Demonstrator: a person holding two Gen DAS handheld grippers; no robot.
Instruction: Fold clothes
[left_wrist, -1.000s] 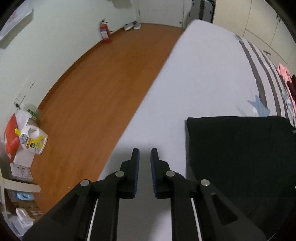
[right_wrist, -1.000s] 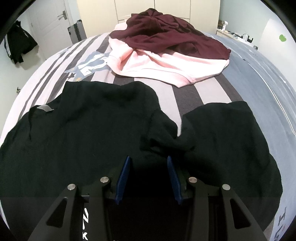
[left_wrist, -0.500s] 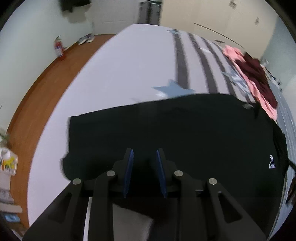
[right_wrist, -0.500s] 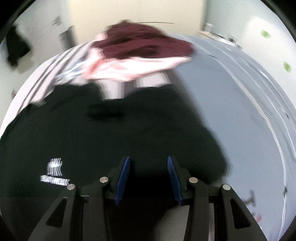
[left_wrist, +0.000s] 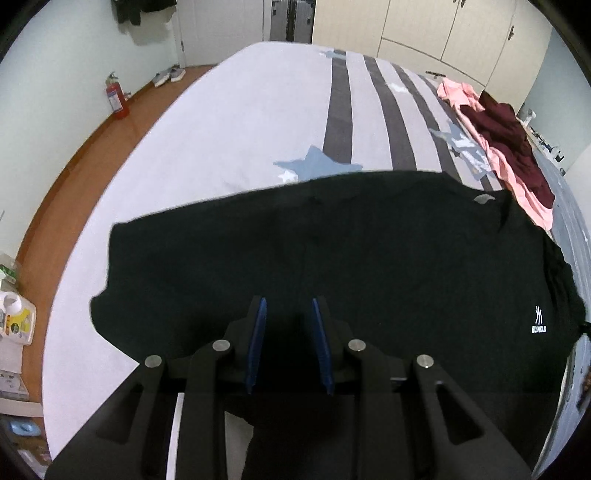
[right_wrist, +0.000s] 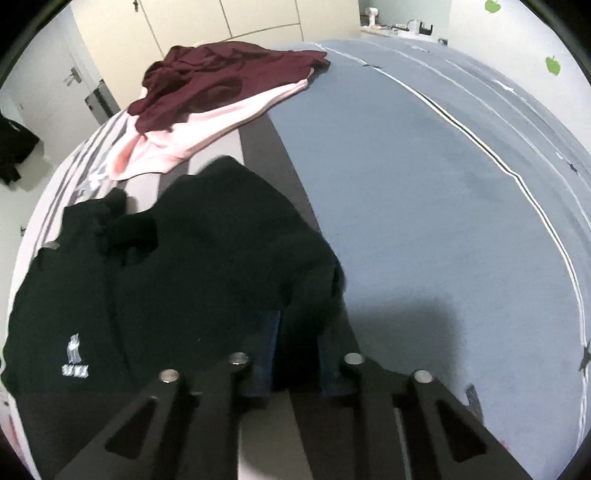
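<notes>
My left gripper (left_wrist: 286, 314) points steeply down with its blue pads (left_wrist: 257, 332) set at a narrow gap. Black cloth fills the space between them and spreads out past both tips; against that dark fabric I cannot tell whether the pads actually press on it. That cloth is the black shirt (left_wrist: 369, 266), lying flat across the near part of the bed (left_wrist: 251, 122), running from its left hem near the bed's edge to a small white logo (left_wrist: 540, 320) at the far right.

My right gripper (right_wrist: 295, 332) is closing. A raised fold of the same black shirt (right_wrist: 207, 258) sits right between its jaws, bunched up and higher than the rest of the cloth, but the frame is too dark there for me to say the pads already bite it. From the fold the shirt falls away to the left of this view, where a white logo (right_wrist: 75, 358) shows near the lower left edge, and a rumpled sleeve or collar part lies farther up.

Beyond the shirt, well apart from both claws, a maroon garment (right_wrist: 221, 77) lies on top of a pink garment (right_wrist: 192, 136) toward the far end of the striped bedcover. In the left view a red fire extinguisher (left_wrist: 117, 98) stands on the wooden floor (left_wrist: 74, 177) by the wall.
</notes>
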